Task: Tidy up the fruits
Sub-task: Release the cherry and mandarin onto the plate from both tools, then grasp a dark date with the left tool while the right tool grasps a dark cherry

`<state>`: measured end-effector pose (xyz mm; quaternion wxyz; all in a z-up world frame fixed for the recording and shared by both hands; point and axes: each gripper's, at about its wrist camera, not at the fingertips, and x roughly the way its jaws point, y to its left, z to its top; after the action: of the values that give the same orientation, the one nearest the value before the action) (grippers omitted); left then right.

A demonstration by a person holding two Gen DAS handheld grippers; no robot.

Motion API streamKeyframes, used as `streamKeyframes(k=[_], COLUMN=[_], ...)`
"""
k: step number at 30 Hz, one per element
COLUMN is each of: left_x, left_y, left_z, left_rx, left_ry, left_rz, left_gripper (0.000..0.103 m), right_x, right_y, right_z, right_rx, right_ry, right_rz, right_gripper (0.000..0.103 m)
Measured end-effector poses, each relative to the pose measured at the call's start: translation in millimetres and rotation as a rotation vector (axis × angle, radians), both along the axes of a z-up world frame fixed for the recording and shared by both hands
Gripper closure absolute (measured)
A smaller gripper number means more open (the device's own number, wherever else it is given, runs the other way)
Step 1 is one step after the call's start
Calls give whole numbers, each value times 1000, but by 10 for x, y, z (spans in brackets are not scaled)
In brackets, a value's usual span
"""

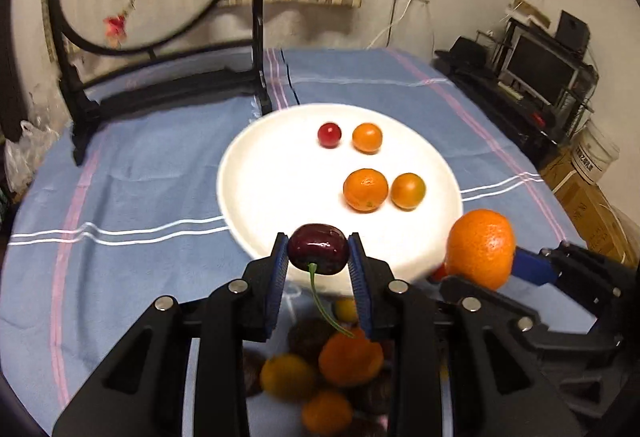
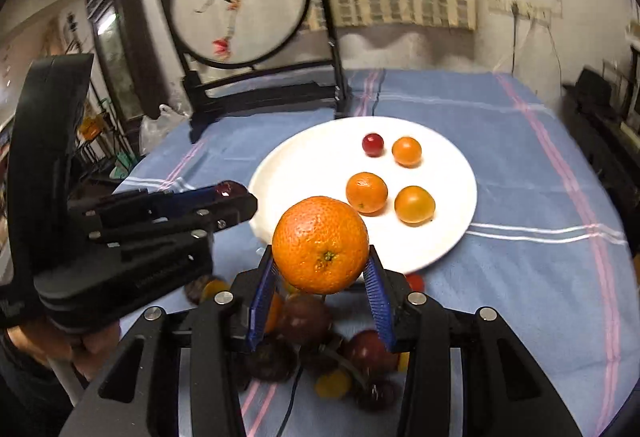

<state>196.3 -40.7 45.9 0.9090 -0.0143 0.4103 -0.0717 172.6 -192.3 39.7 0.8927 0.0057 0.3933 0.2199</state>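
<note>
My left gripper [image 1: 318, 251] is shut on a dark cherry [image 1: 318, 248] with a green stem, held above the near rim of the white plate [image 1: 272, 189]. To its right, my right gripper [image 2: 322, 269] is shut on a mandarin [image 2: 320, 245], seen also as the mandarin [image 1: 480, 249] in the left wrist view. The left gripper [image 2: 236, 195] appears at the left of the right wrist view, the cherry [image 2: 224, 189] at its tip. On the plate [image 2: 312, 165] lie a red cherry tomato [image 2: 373, 145], two orange tomatoes and a small mandarin [image 2: 366, 193].
A pile of loose fruit [image 1: 320, 369] lies on the blue striped cloth [image 1: 140, 189] under both grippers. A round embroidered screen on a black stand [image 1: 168, 85] stands at the table's far left. Shelves and a bucket [image 1: 596, 157] sit beyond the right edge.
</note>
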Motion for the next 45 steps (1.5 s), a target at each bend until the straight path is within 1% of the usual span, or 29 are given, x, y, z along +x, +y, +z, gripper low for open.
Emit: streamKeyframes(k=[2, 4, 7, 9, 10, 11, 12, 13, 15, 17, 18, 19, 20, 23, 26, 29, 30, 31, 32, 33, 36, 40, 42, 45], left_x=[176, 313, 430, 497, 508, 521, 510, 486, 437, 313, 244, 177, 107, -105, -351, -539, -606, -655, -715, -764, -881, -1027, -1102, -1185], left_y=[-16, -47, -86, -109, -106, -103, -91, -74, -40, 18, 40, 68, 107, 217, 332, 419, 449, 473, 504, 529, 592, 602, 591, 570], left_z=[-114, -206, -315, -400, -417, -452, -465, -466, -453, -392, -358, -329, -301, -209, -149, -156, -168, -179, -204, -227, -292, -376, -413, -451], left_rx=[14, 17, 25, 26, 26, 26, 25, 20, 8, -8, 2, 13, 10, -13, -26, -29, -34, -36, -40, -47, -70, -63, -58, -62], left_ry=[26, 46, 63, 82, 88, 98, 100, 100, 102, 72, 59, 53, 41, 8, -33, -43, -43, -42, -35, -29, -10, 14, 28, 41], left_rz=[23, 27, 29, 35, 37, 42, 46, 48, 41, 35, 40, 53, 60, 74, 98, 109, 113, 116, 120, 125, 134, 134, 127, 126], left_gripper=[74, 74, 73, 72, 60, 47, 44, 43, 43, 42, 38, 29, 26, 25, 19, 19, 19, 19, 19, 19, 18, 18, 18, 18], right_x=[131, 211, 240, 262, 265, 259, 264, 269, 237, 206, 195, 191, 184, 143, 102, 36, -1, -52, -83, -130, -291, -452, -550, -687], right_y=[-15, -58, -74, -91, -93, -87, -85, -99, -109, -102, -100, -97, -94, -107, -154, -193, -221, -266, -293, -330, -426, -512, -535, -521], right_z=[-148, -248, -319, -340, -342, -345, -356, -366, -343, -331, -343, -357, -364, -347, -304, -281, -276, -276, -276, -276, -296, -367, -380, -415], right_rx=[-1, 19, 21, 29, 24, 11, 12, 20, 22, 14, 13, 11, 7, 6, 45, 50, 56, 66, 74, 89, 121, 136, 137, 110], right_ry=[33, 65, 64, 44, 25, 26, 38, 54, 43, 31, 34, 38, 39, 14, -3, -10, -14, -19, -21, -23, -26, 0, 3, 9], right_rz=[-17, -18, -28, -34, -40, -40, -38, -40, -46, -42, -39, -39, -40, -45, -49, -54, -60, -72, -80, -82, -77, -85, -81, -73], right_gripper=[59, 59, 59, 59, 57, 57, 57, 57, 57, 57, 57, 57, 57, 57, 55, 55, 53, 51, 46, 45, 45, 44, 44, 43])
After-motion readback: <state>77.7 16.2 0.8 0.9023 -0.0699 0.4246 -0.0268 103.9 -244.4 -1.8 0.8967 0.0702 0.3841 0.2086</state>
